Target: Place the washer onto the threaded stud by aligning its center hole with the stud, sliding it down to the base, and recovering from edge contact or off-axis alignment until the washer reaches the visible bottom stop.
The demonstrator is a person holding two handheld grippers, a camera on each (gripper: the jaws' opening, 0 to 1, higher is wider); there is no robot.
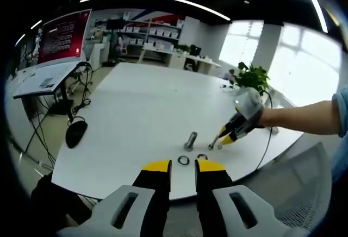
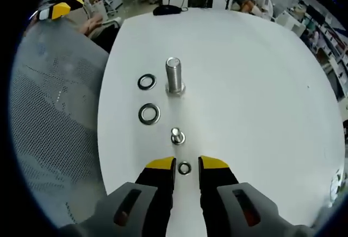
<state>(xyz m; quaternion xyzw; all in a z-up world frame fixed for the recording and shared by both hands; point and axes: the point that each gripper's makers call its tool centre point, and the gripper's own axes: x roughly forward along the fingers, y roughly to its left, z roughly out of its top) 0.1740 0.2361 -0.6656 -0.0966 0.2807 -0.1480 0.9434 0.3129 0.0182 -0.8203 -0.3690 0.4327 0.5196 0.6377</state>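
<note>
The white desk (image 2: 261, 85) carries all the hardware near its chair-side edge. The large threaded stud (image 2: 173, 75) stands upright, bare of any washer. Beside it, toward that edge, lie two large washers (image 2: 147, 82) (image 2: 149, 113) flat. A small stud (image 2: 177, 136) stands further along the same edge. The small washer (image 2: 184, 167) lies flat between the parted, empty jaws of the right gripper (image 2: 186, 164). The left gripper (image 1: 183, 165) hangs over the edge, jaws parted, empty. Recommendation: pinch the washer by its rim and keep its hole level over the stud.
</note>
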